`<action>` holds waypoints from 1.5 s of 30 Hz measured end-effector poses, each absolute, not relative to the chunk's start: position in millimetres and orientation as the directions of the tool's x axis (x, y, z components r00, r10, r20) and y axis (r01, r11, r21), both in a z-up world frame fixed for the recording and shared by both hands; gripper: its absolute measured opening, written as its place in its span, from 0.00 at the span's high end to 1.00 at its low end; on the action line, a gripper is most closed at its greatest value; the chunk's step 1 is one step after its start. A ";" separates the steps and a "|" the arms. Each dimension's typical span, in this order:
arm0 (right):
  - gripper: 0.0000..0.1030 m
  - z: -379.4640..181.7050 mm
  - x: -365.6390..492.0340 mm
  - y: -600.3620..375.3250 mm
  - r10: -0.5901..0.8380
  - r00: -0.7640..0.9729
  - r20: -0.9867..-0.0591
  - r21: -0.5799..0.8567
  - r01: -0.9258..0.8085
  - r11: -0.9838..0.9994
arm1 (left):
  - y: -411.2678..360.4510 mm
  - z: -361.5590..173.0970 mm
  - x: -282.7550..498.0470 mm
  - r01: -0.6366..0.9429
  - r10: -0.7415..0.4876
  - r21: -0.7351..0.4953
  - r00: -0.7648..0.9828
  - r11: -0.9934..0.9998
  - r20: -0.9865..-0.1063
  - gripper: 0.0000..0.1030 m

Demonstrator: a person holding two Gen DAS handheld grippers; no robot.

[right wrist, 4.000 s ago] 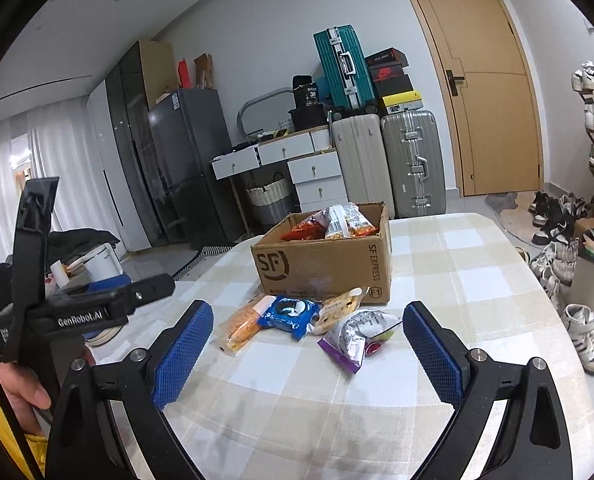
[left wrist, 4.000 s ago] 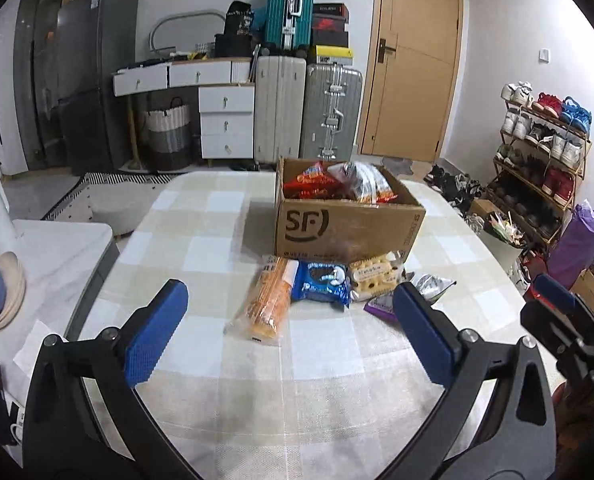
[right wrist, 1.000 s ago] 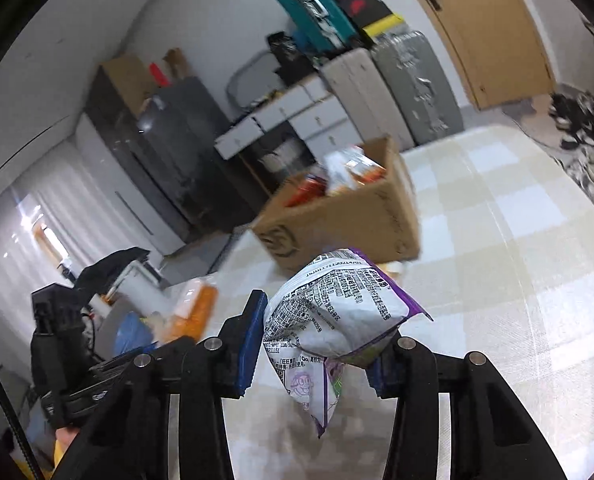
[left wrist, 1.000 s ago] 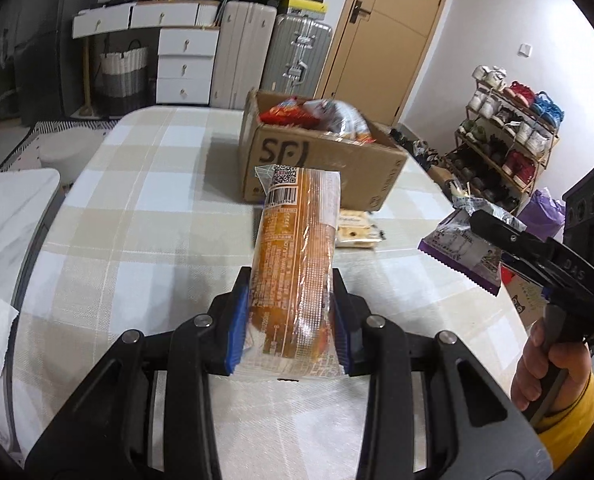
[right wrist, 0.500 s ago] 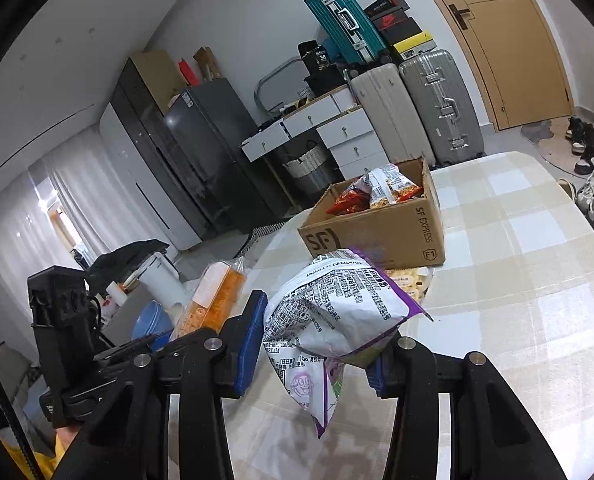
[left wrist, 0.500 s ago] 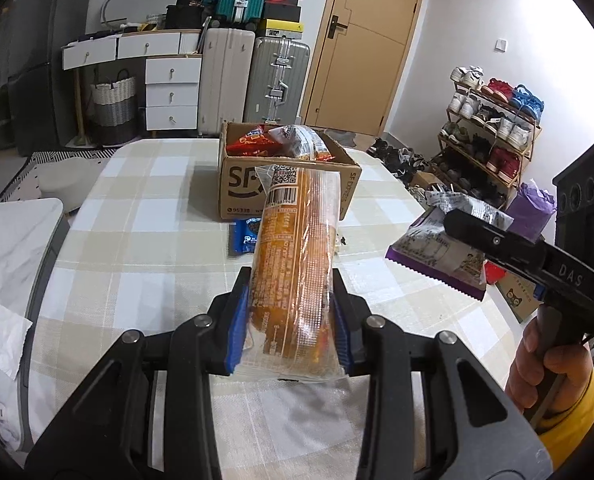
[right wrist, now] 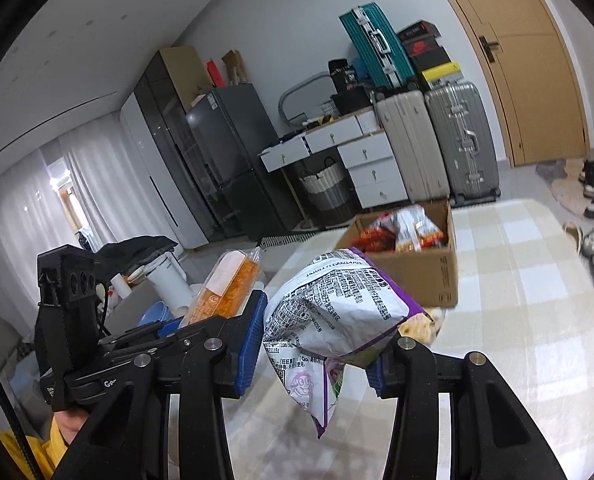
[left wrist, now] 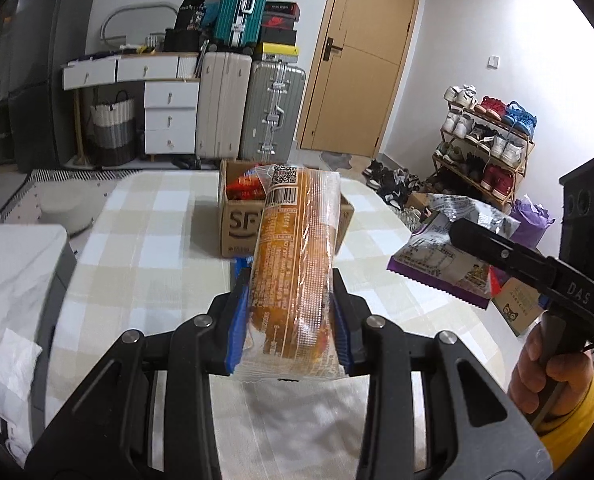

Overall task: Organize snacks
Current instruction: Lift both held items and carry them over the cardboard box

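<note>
Both packets have come up off the table since a second ago. Your left gripper [left wrist: 291, 320] pinches the orange pack [left wrist: 297, 256]; your right gripper [right wrist: 317, 344] pinches the purple-edged bag [right wrist: 329, 312] by one end, so it may slip before the box [right wrist: 425, 276] ahead.

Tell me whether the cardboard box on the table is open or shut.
Open. The cardboard box has no flaps closed over its top, and the snack packets inside show above its rim in both wrist views.
</note>
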State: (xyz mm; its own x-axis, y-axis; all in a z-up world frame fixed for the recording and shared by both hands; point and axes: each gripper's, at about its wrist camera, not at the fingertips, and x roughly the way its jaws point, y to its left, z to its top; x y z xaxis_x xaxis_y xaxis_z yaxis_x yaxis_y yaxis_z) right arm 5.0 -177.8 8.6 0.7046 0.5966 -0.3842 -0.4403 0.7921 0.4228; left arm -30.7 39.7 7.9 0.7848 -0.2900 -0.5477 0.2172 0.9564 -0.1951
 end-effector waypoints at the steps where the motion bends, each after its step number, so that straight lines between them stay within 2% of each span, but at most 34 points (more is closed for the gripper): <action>1: 0.57 13.7 5.7 -177.2 0.597 0.706 -0.380 0.415 -0.447 0.793 | 40.5 12.7 -31.1 0.223 -0.295 -0.197 0.787 0.955 -0.541 0.69; 7: 0.57 41.5 15.8 -173.4 0.592 0.715 -0.371 0.361 -0.476 0.802 | 41.0 36.5 -21.7 0.226 -0.285 -0.176 0.801 0.958 -0.527 0.69; 13: 0.57 73.0 39.9 -180.2 0.614 0.714 -0.336 0.381 -0.494 0.782 | 42.4 64.7 -0.1 0.231 -0.287 -0.173 0.817 0.958 -0.500 0.69; 23: 0.57 103.3 117.3 -174.2 0.570 0.734 -0.370 0.313 -0.479 0.820 | 35.6 94.2 98.7 0.207 -0.259 -0.157 0.821 0.966 -0.509 0.69; 35: 0.57 49.7 246.1 -150.7 0.529 0.663 -0.530 0.273 -0.458 0.846 | 29.0 27.9 260.2 0.171 -0.277 -0.226 0.728 0.959 -0.627 0.69; 45: 0.57 -12.3 295.7 -144.7 0.529 0.584 -0.615 0.304 -0.443 0.843 | 4.3 -30.3 334.2 0.189 -0.285 -0.214 0.667 0.958 -0.689 0.68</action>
State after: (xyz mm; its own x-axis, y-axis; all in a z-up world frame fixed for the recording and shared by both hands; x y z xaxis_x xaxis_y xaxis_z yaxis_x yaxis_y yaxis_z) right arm 295.7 -144.7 -12.3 0.5843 0.5291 -0.6154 -0.4431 0.8433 0.3043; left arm 334.2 4.3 -30.3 0.6667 -0.2849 -0.6887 0.1889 0.9585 -0.2136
